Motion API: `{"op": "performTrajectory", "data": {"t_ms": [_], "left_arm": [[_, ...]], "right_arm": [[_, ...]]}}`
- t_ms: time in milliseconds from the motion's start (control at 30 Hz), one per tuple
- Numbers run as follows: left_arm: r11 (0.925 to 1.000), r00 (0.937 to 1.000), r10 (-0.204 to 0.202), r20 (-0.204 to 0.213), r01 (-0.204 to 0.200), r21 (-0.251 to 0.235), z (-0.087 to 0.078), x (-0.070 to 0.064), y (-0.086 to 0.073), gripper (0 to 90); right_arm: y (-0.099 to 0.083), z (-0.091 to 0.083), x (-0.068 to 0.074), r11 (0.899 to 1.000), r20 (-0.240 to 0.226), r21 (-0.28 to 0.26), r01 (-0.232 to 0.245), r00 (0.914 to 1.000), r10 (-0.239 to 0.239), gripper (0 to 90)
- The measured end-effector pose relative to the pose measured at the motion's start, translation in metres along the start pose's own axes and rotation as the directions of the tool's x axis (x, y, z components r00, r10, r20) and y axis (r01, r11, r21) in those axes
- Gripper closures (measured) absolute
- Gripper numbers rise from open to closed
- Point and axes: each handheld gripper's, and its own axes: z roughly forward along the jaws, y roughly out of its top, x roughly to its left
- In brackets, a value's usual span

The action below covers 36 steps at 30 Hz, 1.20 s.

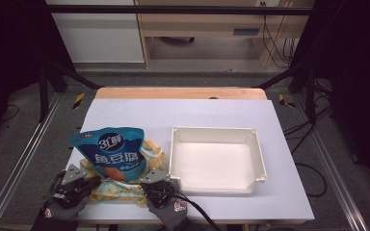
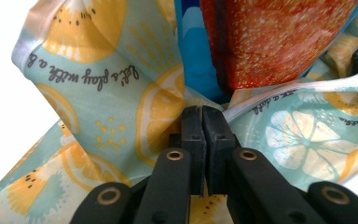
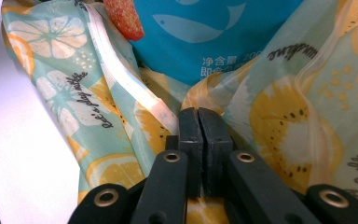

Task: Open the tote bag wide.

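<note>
Both grippers, left (image 2: 200,109) and right (image 3: 198,112), were clamped on the fruit-print bag (image 2: 121,93); it hid the blue snack pouch's (image 1: 112,154) bottom.

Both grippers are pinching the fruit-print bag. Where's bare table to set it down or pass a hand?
Free: the far strip behind the white tray, the strip right of it, and inside it. Crowded: the near-left corner, with the fruit-print bag, blue snack pouch, left gripper and right gripper.

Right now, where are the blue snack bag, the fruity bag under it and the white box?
Blue fish-print snack pouch (image 1: 110,147), high view, its front face.
Lemon-patterned plastic bag (image 2: 98,79), left gripper view, its printed side.
White rectangular plastic tray (image 1: 260,159), high view, its right wall.
</note>
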Motion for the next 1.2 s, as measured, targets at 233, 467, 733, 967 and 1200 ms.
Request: {"op": "performTrajectory", "data": {"t_ms": [233, 467, 733, 967, 1200], "left_arm": [[0.9995, 0.9999, 0.004, 0.012, -0.004, 0.032, 0.005, 0.000, -0.001, 87.5], [0.9961, 0.9994, 0.017, 0.029, -0.020, 0.086, 0.011, -0.001, -0.001, 86.2], [0.9922, 0.9987, 0.029, 0.042, -0.034, 0.120, 0.015, -0.002, -0.001, 83.8], [0.9978, 0.9995, 0.010, 0.031, -0.012, 0.065, 0.008, -0.001, 0.001, 73.3], [0.9990, 0.9994, -0.008, 0.033, 0.010, -0.043, -0.014, -0.002, 0.005, 65.5]], "right_arm": [[0.000, 0.001, -0.001, 1.000, 0.000, 0.015, -0.005, 1.0000, 0.005, 90.0], [0.001, 0.002, -0.002, 1.000, -0.004, 0.018, -0.013, 0.9999, 0.013, 90.0], [0.001, 0.001, -0.001, 1.000, -0.007, 0.014, -0.012, 0.9999, 0.012, 88.7], [0.006, -0.008, 0.000, 0.999, -0.025, -0.033, -0.006, 0.9997, 0.005, 80.2], [0.015, -0.026, -0.002, 0.994, -0.034, -0.105, -0.008, 0.9994, 0.005, 72.6]]}}
